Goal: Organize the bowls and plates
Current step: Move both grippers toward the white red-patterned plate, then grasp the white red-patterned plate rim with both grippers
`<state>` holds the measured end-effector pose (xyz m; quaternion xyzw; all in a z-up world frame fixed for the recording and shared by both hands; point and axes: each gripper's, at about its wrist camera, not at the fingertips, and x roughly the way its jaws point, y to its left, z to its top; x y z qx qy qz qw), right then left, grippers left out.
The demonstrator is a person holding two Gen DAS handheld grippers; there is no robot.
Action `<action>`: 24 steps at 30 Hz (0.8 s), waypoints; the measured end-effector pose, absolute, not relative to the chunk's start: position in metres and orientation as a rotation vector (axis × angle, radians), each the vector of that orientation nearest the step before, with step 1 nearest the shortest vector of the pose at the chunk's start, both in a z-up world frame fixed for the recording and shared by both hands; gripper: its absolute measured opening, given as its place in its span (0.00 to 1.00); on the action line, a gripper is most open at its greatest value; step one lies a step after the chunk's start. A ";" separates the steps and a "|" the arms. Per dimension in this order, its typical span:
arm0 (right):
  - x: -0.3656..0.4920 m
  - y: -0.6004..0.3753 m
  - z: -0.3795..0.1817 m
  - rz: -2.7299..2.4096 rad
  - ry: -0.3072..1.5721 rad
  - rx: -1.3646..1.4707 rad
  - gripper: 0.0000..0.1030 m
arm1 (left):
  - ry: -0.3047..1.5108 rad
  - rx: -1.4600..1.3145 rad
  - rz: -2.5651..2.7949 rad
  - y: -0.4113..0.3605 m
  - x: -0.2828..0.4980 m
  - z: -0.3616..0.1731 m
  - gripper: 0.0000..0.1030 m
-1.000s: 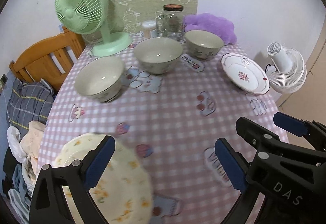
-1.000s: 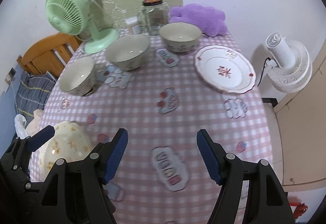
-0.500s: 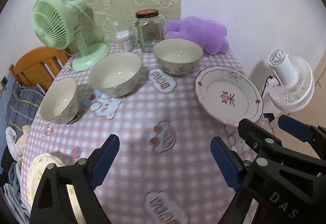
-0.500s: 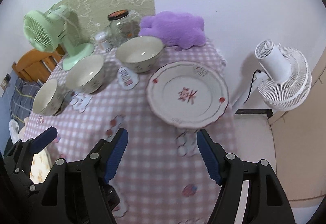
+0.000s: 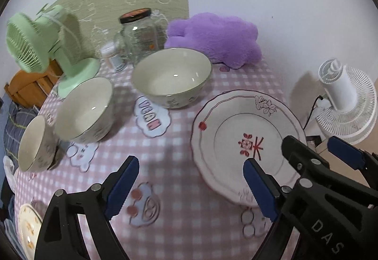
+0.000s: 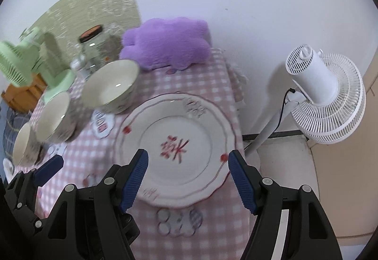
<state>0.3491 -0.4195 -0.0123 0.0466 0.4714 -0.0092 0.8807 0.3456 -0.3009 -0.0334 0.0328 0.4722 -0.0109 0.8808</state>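
Tablecloth [image 5: 189, 146]: pink-and-white check, pale cartoon patches. Plate [image 6: 174, 153]: white, red centre motif, thin red rim line, grey flower sprig. Three bowls [image 5: 171, 79]: cream, faint dark floral outside. Small plate [image 5: 27, 228]: cream, yellow flowers. Gripper pads [image 5: 258, 188]: blue, on black frames. Desk fan [image 5: 35, 45]: mint green. Cushion [image 5: 215, 39]: purple. Floor fan [image 6: 323, 97]: white.

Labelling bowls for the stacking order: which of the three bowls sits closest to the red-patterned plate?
The bowl in front of the purple cushion, nearest the plate. The other two bowls trail off toward the green fan.
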 end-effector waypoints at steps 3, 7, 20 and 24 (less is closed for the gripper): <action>0.362 -0.434 -0.025 -0.041 0.999 0.135 0.71 | 1.003 0.077 -0.012 -0.310 0.358 -0.044 0.88; 0.376 -0.447 -0.040 -0.061 1.013 0.132 0.71 | 1.019 0.047 -0.033 -0.315 0.369 -0.063 0.87; 0.412 -0.460 -0.080 -0.056 1.076 0.147 0.71 | 1.061 0.043 -0.030 -0.318 0.397 -0.100 0.76; 0.416 -0.458 -0.081 -0.050 1.071 0.166 0.67 | 1.058 0.061 -0.048 -0.320 0.398 -0.098 0.71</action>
